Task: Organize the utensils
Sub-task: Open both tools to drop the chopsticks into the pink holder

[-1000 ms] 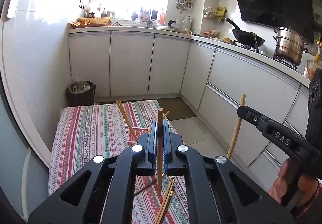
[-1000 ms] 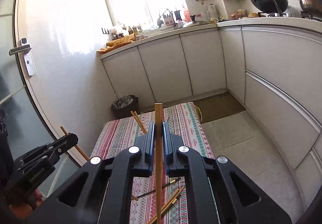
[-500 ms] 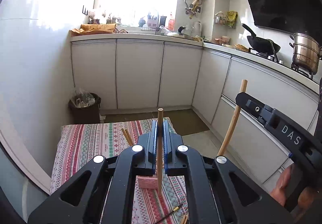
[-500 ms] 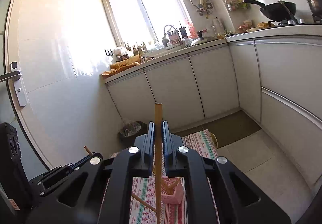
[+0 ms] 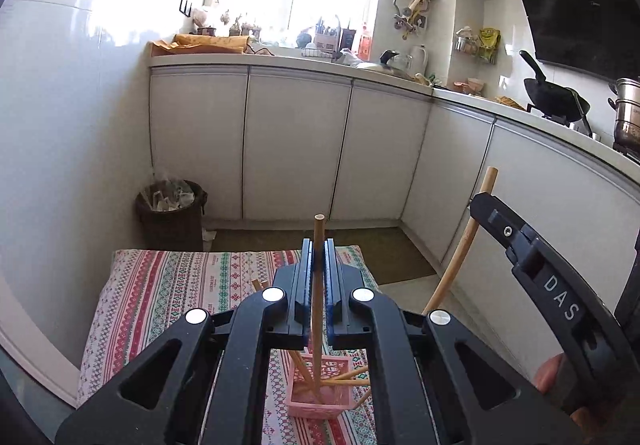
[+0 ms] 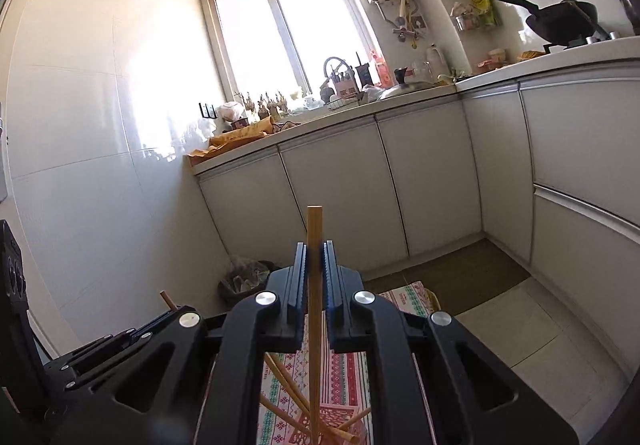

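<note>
Since a second ago both chopsticks have been brought over the pink basket (image 5: 322, 401) on the striped cloth (image 5: 168, 285), each pinched upright by the left gripper (image 5: 319, 265) and right gripper (image 6: 315, 265).

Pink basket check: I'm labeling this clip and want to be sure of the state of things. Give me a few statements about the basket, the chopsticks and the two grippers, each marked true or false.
1. The left gripper has its jaws shut on a chopstick. True.
2. The right gripper is open and holds nothing. False: it is shut on a second chopstick.
3. The pink basket stands on the striped cloth. True.
4. The pink basket holds no chopsticks. False: several already lean inside it.
5. The left gripper's chopstick is held lying flat. False: it is upright, its lower end down in the basket.
</note>
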The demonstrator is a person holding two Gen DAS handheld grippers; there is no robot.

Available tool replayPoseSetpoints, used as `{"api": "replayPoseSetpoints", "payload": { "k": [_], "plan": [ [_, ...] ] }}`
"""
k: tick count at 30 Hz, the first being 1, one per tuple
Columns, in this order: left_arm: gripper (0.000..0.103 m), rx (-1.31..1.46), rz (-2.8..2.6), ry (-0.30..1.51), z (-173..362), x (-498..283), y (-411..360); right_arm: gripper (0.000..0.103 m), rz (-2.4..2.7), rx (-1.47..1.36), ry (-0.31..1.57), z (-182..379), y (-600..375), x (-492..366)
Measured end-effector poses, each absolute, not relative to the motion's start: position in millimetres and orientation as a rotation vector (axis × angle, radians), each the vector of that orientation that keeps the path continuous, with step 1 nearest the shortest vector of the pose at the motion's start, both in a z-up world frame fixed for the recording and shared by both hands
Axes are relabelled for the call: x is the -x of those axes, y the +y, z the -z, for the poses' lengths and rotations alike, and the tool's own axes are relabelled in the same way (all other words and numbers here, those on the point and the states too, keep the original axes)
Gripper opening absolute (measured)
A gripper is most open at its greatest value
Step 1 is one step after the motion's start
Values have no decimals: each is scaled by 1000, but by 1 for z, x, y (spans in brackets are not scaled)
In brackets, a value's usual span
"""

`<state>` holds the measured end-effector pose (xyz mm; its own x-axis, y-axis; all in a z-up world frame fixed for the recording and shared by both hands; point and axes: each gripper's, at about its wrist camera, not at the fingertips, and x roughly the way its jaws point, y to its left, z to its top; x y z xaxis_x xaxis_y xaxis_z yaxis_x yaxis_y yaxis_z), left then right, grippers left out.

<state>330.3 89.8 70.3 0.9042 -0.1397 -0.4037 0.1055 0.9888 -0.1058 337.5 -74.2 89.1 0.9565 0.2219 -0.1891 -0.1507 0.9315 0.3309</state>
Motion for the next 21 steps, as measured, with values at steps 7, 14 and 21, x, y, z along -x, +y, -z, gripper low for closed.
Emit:
{"api": "replayPoseSetpoints", "payload": {
  "k": [7,14,21],
  "plan": [
    [22,106,124,494,-39,-337,97,11,-161,-300,297,-63,-70,-349],
    [30,89,90,476,-56,-307,100,11,-113,-237,335,-76,-81,-318],
    [46,33,71,498,-49,-260,88,22,-94,-173,417,-64,-87,-267]
  ]
}}
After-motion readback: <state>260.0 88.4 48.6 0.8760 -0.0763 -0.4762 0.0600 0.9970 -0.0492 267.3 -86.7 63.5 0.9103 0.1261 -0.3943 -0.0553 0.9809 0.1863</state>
